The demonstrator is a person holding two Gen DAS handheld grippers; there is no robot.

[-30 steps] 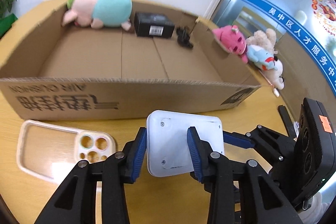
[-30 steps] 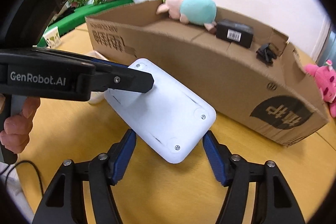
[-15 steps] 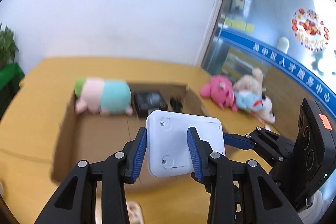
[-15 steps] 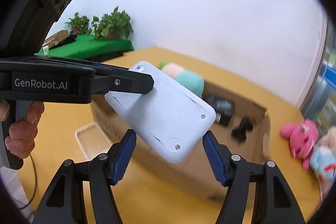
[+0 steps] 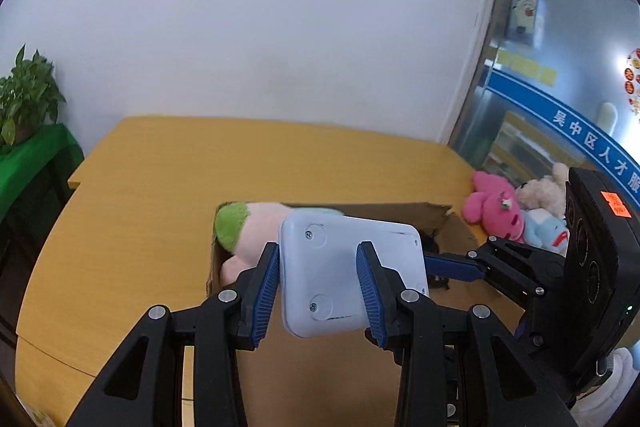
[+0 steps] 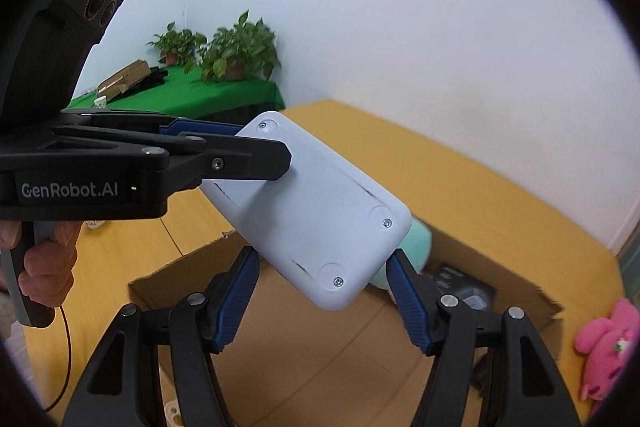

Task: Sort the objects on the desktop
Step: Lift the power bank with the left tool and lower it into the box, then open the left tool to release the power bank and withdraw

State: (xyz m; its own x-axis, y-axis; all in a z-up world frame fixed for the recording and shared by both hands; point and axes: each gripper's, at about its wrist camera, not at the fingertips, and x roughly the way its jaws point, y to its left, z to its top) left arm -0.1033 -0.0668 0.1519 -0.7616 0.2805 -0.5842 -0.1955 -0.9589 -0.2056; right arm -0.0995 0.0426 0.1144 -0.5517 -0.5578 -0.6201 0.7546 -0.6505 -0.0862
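White device (image 5: 340, 275) above the cardboard box (image 6: 304, 339) (screws showing): left gripper (image 5: 318, 287) jaws clench one end; right gripper (image 6: 324, 303) jaws straddle the other, apparently gripping.

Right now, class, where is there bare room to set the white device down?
Free: the box floor nearest us, short of the plush; also the table beyond the box. Crowded: the far wall, with plush and black case, and right of the box, with pink toys.
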